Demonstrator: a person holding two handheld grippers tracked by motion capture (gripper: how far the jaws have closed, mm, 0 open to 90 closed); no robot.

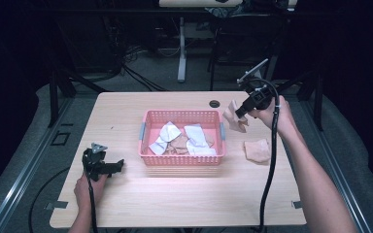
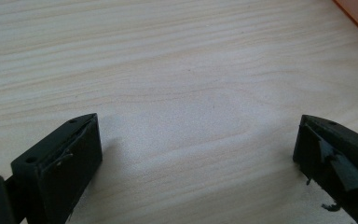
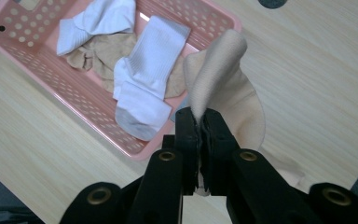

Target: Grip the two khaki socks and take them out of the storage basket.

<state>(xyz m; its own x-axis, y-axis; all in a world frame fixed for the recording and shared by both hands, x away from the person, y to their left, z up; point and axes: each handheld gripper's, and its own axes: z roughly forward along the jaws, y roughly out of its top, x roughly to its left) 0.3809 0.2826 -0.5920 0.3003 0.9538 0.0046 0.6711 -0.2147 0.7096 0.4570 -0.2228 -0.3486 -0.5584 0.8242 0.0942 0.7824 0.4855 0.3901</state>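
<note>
Our right gripper [image 3: 200, 122] clamps a beige sock [image 3: 216, 70] just past the pink basket's [image 1: 182, 159] right end, socks inside, while our left gripper [image 2: 198, 144] gapes over bare table [image 1: 126, 204].

Your left gripper [image 1: 119, 166] and right gripper [image 1: 239, 112] are black, two-jawed, each trailing a black cable [image 1: 270, 171]. Brass-coloured screws [image 3: 99, 195] sit behind the right jaws. Grey three-cornered plate [image 1: 98, 147] tops the left gripper. Forearms bare, no sleeves.

No text, label, brand, number or sign can be read anywhere in these views.
</note>
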